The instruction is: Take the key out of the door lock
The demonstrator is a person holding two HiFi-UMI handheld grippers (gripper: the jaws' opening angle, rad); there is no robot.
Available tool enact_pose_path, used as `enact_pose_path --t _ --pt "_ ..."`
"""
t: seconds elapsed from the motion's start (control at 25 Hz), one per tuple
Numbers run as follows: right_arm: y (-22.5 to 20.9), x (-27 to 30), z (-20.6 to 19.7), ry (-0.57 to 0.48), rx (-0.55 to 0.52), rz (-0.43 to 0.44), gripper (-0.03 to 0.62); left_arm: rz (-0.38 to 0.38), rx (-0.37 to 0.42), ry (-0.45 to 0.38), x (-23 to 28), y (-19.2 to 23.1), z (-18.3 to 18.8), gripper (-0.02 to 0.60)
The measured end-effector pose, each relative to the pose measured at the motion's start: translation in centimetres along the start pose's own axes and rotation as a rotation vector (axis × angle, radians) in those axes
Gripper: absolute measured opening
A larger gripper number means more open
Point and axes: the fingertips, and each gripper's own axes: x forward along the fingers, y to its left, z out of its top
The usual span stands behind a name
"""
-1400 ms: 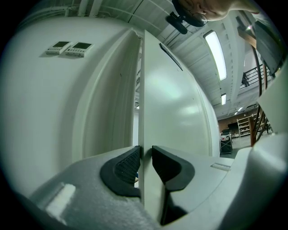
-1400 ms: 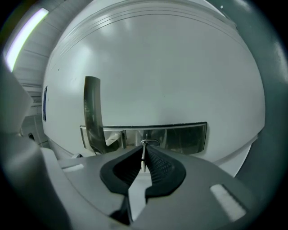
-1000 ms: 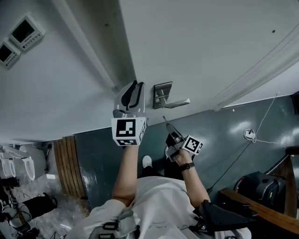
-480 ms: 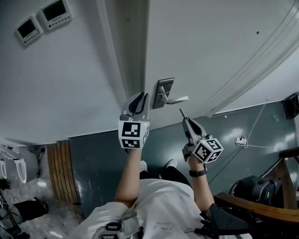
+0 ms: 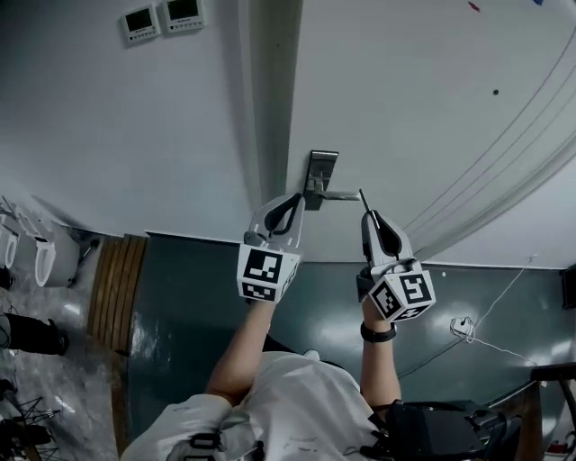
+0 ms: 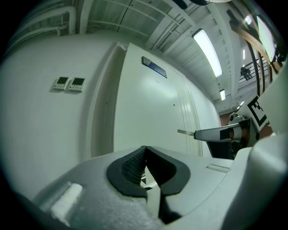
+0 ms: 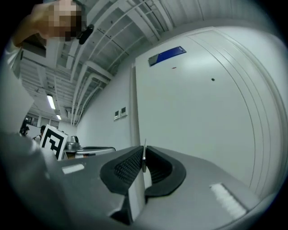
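A grey door (image 5: 423, 108) carries a metal lock plate (image 5: 321, 169) with a lever handle (image 5: 341, 194). My right gripper (image 5: 368, 216) is shut on the key (image 5: 362, 200), whose thin blade sticks out past the pads just right of the lever, clear of the plate. In the right gripper view the key (image 7: 143, 156) stands edge-on between the pads of that gripper (image 7: 144, 152). My left gripper (image 5: 292, 202) sits just left of and below the lock plate, shut with nothing in it (image 6: 145, 152). From there the key (image 6: 184, 132) shows at the right.
A door frame (image 5: 270, 90) runs left of the lock. Two small wall panels (image 5: 164, 17) hang at the upper left. The door bears a blue sign (image 7: 167, 55). White urinals (image 5: 49, 261) and a wooden strip (image 5: 112, 297) lie to the left, and a cable (image 5: 477, 326) on the floor to the right.
The left gripper's jaws have closed. The right gripper has risen with the key from below the lever to beside it. The head view has swung, so the door stands more upright.
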Motion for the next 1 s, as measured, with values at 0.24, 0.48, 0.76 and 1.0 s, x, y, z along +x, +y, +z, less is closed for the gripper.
enact_pose_path --t 0.24,0.48,0.76,1.0 --pt "0.5 -4.3 -2.7 0.042 0.008 0.023 0.029 0.013 0.055 0.048 -3.8 -8.0 -1.2 -0.003" --pt "3.5 -7.0 -3.5 0.054 -0.016 0.012 0.028 -0.054 0.079 0.055 -5.0 -10.5 -1.0 -0.003" --pt "1.5 -8.1 -0.2 0.010 -0.103 -0.101 0.029 -0.143 0.078 -0.022 -5.3 -11.6 1.3 -0.005" --pt "2.5 -7.5 -1.5 0.039 -0.076 -0.125 0.029 -0.088 0.038 0.055 -7.0 -8.5 -0.9 -0.003"
